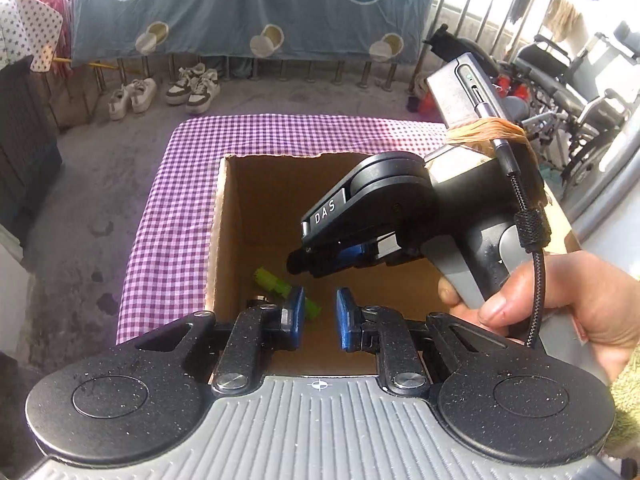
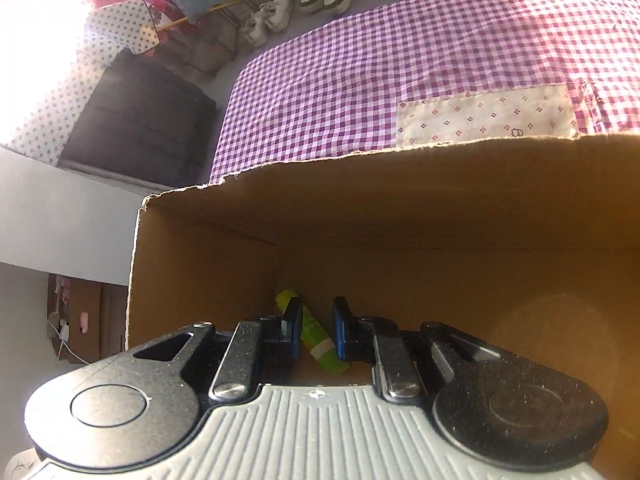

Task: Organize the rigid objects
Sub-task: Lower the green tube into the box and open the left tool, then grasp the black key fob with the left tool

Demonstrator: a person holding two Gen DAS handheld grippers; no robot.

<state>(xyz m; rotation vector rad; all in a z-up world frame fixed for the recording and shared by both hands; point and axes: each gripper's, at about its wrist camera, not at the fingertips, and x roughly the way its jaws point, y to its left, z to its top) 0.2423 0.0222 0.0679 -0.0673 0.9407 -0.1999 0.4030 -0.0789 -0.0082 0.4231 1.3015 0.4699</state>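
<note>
An open cardboard box (image 1: 224,216) stands on a surface covered with a purple checked cloth (image 1: 176,216), and both tools hang over its mouth, pointing down into it. The left tool (image 1: 319,316) has its blue pads drawn in as near as they go, with nothing pinched between them. The right tool (image 2: 316,330) is likewise closed and empty; a hand (image 1: 560,300) grips its handle at the right edge of the box, and its body blocks much of the box's inside from the left camera's side. On the box floor lies a bright green tube (image 2: 316,336), down near the left wall, seen through the gap of each tool but touched by neither. Beside it something small and dark (image 1: 256,301) pokes out, too hidden to name. Beyond the surface, pale sneakers (image 1: 192,86) sit on the concrete floor below a hanging blue sheet (image 1: 248,8) with circles. Folded wheelchairs (image 1: 568,88) crowd the right side, and a dark cabinet (image 2: 136,120) stands off to the left.
</note>
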